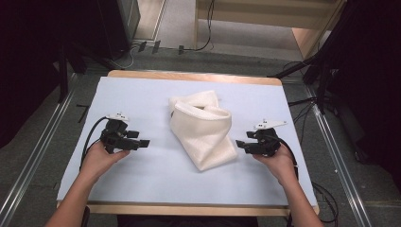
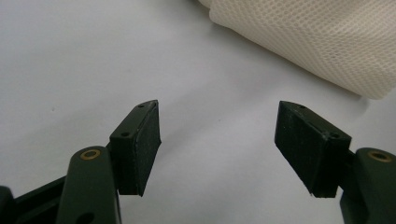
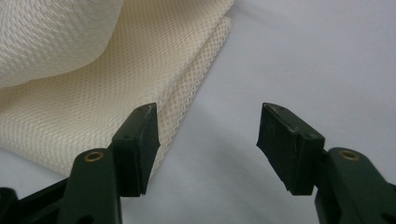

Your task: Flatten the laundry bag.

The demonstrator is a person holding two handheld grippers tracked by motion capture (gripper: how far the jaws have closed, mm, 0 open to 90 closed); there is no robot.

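A cream mesh cloth (image 1: 203,127) lies loosely folded in the middle of the pale blue table top (image 1: 142,179). My left gripper (image 1: 142,142) is open, to the left of the cloth and apart from it; its own view shows the cloth (image 2: 317,42) at the upper right, beyond the jaws of my left gripper (image 2: 217,135). My right gripper (image 1: 240,145) is open just right of the cloth's near corner. In the right gripper view the cloth's folded edge (image 3: 93,84) lies by the left jaw of my right gripper (image 3: 208,135), with nothing between the jaws.
The table has a wooden rim (image 1: 189,209) along the front. Metal rails (image 1: 338,156) run along the floor on both sides. Cables (image 1: 302,101) and dark stands (image 1: 326,61) sit beyond the table's right and far edges.
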